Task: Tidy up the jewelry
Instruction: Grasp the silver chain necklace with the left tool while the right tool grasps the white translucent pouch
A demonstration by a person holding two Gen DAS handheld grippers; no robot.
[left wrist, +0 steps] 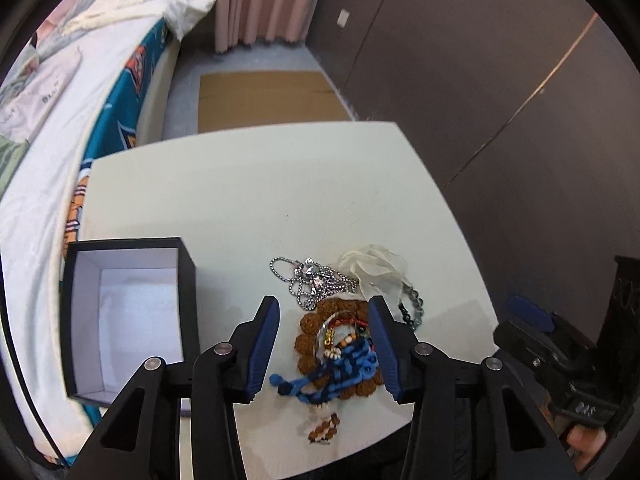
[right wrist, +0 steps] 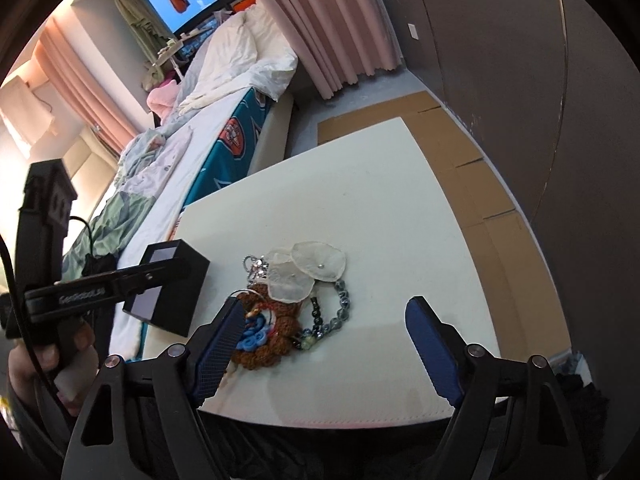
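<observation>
1. The jewelry pile (left wrist: 340,332) lies on the white table (left wrist: 240,200), toward its near edge and right of the middle; in the left wrist view it sits between and just beyond the blue pads of the left gripper (left wrist: 324,312).
2. The left gripper's jaws stand partly spread, one pad on each side of the pile, pressing on nothing that can be seen.
3. The right gripper (right wrist: 326,312) has its jaws spread wide and empty; its left pad stands in front of the near left part of the pile, while its right pad is over bare table, well apart from any piece.
4. In the pile, a brown bead bracelet (left wrist: 310,322) forms a ring, with a blue knotted cord (left wrist: 340,368) draped over it, its long axis running roughly left to right in the left wrist view.
5. A silver ball chain (left wrist: 308,280) lies tangled on the far side of the ring, and cream fabric flowers (right wrist: 308,270) rest at the far right of the pile.
6. A dark link bracelet (right wrist: 340,312) curves along the pile's right side.
7. An open black box (left wrist: 128,320) with a pale lining sits at the table's left edge, mouth upward, apart from the pile.
8. White lettering on the left gripper's body in the right wrist view is too blurred to read with confidence.
9. A bed (right wrist: 208,120) runs along the table's left side.
</observation>
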